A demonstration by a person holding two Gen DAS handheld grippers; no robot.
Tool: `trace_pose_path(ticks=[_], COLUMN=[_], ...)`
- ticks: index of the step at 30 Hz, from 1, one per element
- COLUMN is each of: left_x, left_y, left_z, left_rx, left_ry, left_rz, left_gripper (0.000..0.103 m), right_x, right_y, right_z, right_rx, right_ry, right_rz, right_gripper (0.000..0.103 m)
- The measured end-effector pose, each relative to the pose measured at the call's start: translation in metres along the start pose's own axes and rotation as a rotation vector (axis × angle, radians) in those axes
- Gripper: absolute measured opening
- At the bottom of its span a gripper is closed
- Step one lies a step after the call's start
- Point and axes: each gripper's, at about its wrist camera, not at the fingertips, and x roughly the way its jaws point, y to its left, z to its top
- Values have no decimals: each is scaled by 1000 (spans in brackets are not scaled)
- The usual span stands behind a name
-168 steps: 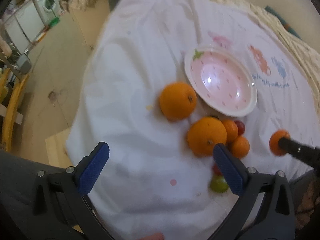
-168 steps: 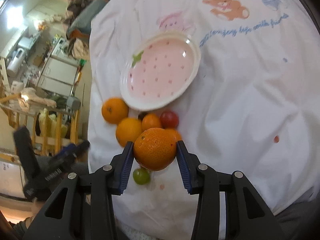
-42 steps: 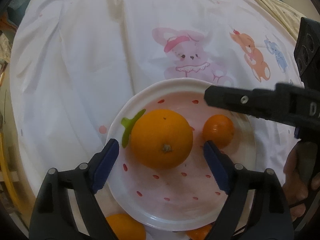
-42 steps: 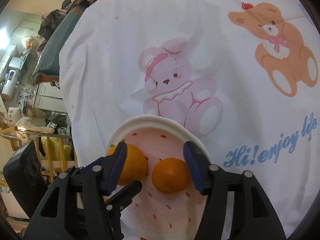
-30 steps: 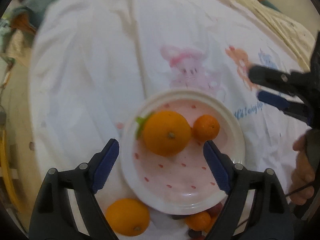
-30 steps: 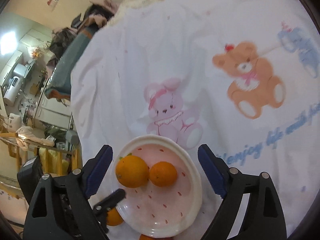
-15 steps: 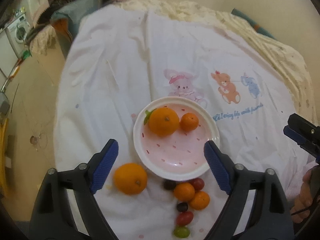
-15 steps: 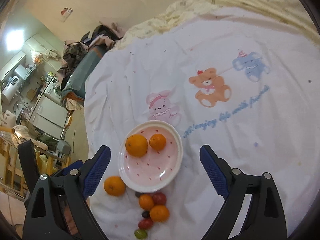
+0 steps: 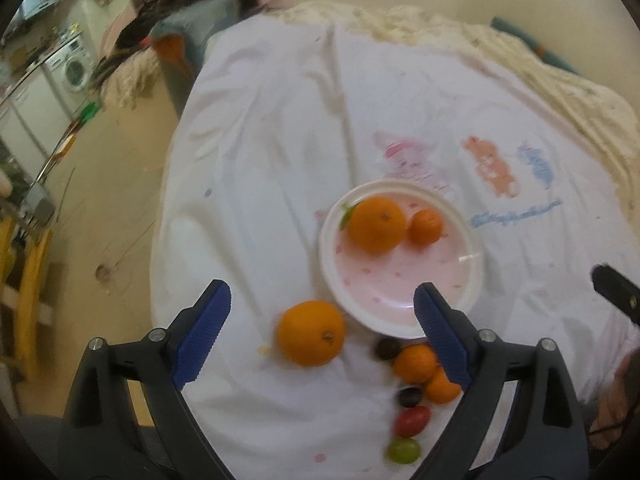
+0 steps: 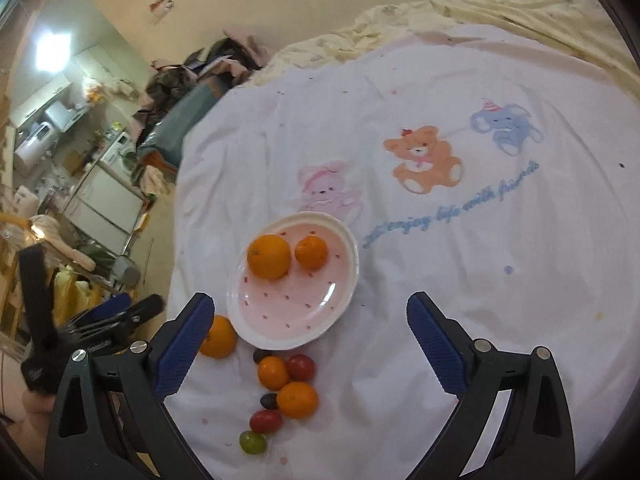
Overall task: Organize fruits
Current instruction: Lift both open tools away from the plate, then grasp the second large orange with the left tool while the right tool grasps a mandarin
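Note:
A pink plate [image 9: 460,288] [image 10: 344,288] holds a large orange [image 9: 376,223] [image 10: 269,256] and a small orange [image 9: 425,226] [image 10: 311,252]. Another large orange [image 9: 311,332] [image 10: 219,337] lies on the white cloth near the plate's edge. Below the plate lie two small oranges [image 9: 414,363] [image 10: 273,372], red tomatoes [image 10: 301,367], dark grapes and a green grape [image 9: 403,450] [image 10: 252,442]. My left gripper [image 9: 322,334] is open and empty, above the loose orange. My right gripper [image 10: 306,340] is open and empty, above the plate's near edge.
The white cloth with printed bunny, bear and elephant [image 10: 424,160] covers a bed. A crumpled cream blanket [image 9: 520,64] lies at the far side. The cloth's left edge drops to the floor [image 9: 120,200], with kitchen furniture beyond.
Both grippers let go of their oranges on the plate, opened, and pulled back and up. In the last half second the left gripper shifted left toward the loose orange.

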Motion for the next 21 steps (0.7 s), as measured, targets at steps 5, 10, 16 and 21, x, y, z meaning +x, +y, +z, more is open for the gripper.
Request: trace_pose_path(ticks=[5,10,16,21], left_x=[31,71,92,100], left_y=[11,25,13,4], left_z=[-8,-25,-33,-36], left_rx=[-58,-136,-69,-20], left_ry=[100,252,334,355], left_rz=[28,30,39,60], left_gripper=[91,91,91,91], right_x=[11,34,42,41], right_y=[3,-3,-7,-8], right_z=[-1,-11,-14,-14], right_rx=[15,50,74,83], right_ry=[25,102,127,125], right_rz=[33,4,-5,-4], right_gripper=[99,99,99,99])
